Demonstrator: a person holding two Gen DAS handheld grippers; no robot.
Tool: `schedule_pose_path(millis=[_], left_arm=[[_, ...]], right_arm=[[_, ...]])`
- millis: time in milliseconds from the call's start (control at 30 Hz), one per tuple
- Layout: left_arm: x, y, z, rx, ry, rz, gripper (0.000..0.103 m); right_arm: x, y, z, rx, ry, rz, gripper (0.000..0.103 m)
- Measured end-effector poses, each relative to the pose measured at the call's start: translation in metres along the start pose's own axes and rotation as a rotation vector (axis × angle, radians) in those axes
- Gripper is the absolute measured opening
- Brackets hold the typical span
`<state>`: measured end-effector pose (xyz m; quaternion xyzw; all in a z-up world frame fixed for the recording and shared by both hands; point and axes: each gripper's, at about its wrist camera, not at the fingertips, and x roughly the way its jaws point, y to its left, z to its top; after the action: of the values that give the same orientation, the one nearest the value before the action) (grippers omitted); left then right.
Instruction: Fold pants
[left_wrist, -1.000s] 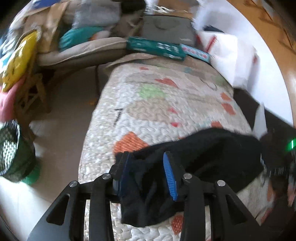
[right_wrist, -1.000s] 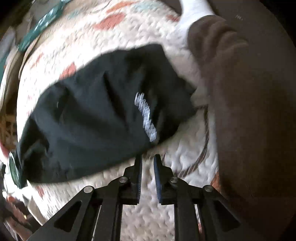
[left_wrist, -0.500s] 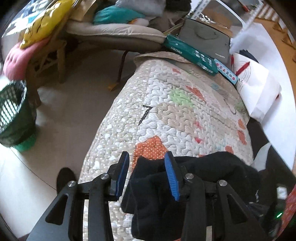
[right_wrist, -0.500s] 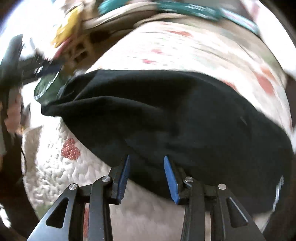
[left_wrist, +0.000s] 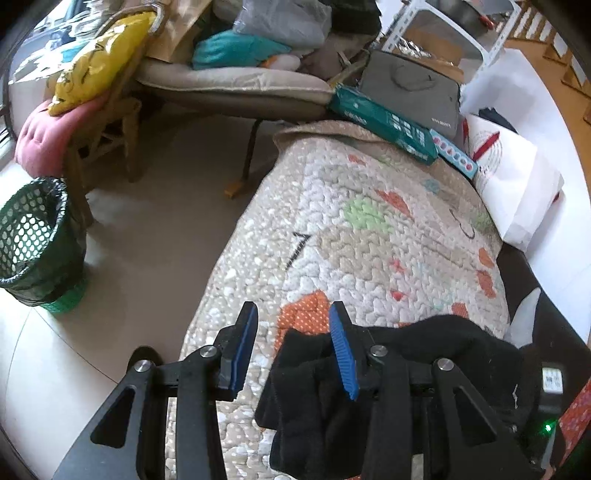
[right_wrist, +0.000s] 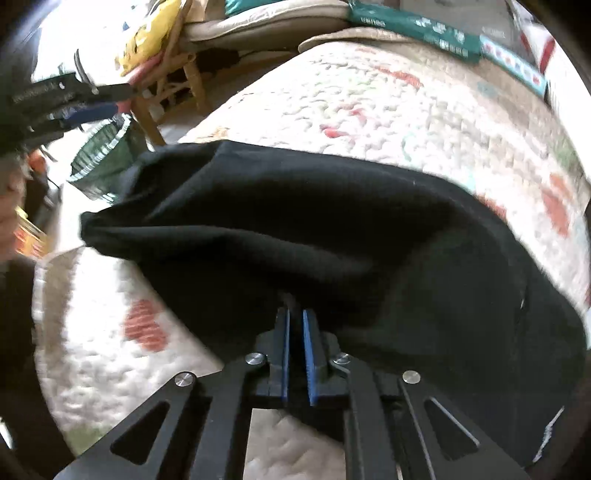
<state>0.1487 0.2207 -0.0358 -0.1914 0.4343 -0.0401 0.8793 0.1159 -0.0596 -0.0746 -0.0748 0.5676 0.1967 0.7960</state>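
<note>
The black pants (right_wrist: 332, 229) lie bunched across the near end of a quilted patchwork cover (right_wrist: 406, 110). My right gripper (right_wrist: 294, 314) is shut on the near edge of the pants, the blue pads pinching a fold. In the left wrist view my left gripper (left_wrist: 291, 317) is open and empty above the quilt (left_wrist: 369, 229). The pants (left_wrist: 424, 369) lie under its right finger, a corner reaching into the gap. My left gripper also shows at the far left of the right wrist view (right_wrist: 92, 99).
A green mesh bin (left_wrist: 33, 240) stands on the floor at left. A chair piled with cushions (left_wrist: 229, 81) sits beyond the quilt. A green box (left_wrist: 384, 122), a grey bag (left_wrist: 410, 88) and a white paper bag (left_wrist: 517, 184) lie at the far end.
My right gripper went from shut beside the pants, to open over them, to shut on their near edge. My left gripper stayed open and drew back left off the cloth.
</note>
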Motion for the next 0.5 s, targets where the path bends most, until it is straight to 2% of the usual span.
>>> schedule_pose_path(millis=[167, 233, 300, 367, 400, 433, 500], left_arm=[[-0.008, 0.015, 0.006, -0.063, -0.02, 0.013, 0.04], [-0.009, 0.022, 0.006, -0.091, -0.022, 0.013, 0.042], [-0.009, 0.027, 0.006, -0.11, -0.023, 0.029, 0.042], [-0.01, 0.031, 0.006, -0.125, -0.027, 0.045, 0.042], [-0.011, 0.033, 0.006, -0.132, -0.031, 0.049, 0.043], [-0.012, 0.035, 0.007, -0.141, -0.036, 0.053, 0.043], [-0.016, 0.039, 0.009, -0.161, -0.048, 0.057, 0.043]], right_arm=[[-0.01, 0.017, -0.022, -0.028, 0.091, 0.118, 0.009], [-0.011, 0.021, -0.023, -0.056, 0.098, 0.098, 0.012], [-0.014, 0.023, -0.015, -0.058, 0.067, 0.055, 0.012], [-0.021, 0.024, -0.001, -0.043, 0.016, 0.057, 0.015], [-0.025, 0.027, 0.006, -0.036, -0.006, 0.071, 0.021], [-0.028, 0.031, 0.015, -0.033, -0.027, 0.092, 0.036], [-0.034, 0.043, 0.036, -0.042, -0.078, 0.12, 0.058]])
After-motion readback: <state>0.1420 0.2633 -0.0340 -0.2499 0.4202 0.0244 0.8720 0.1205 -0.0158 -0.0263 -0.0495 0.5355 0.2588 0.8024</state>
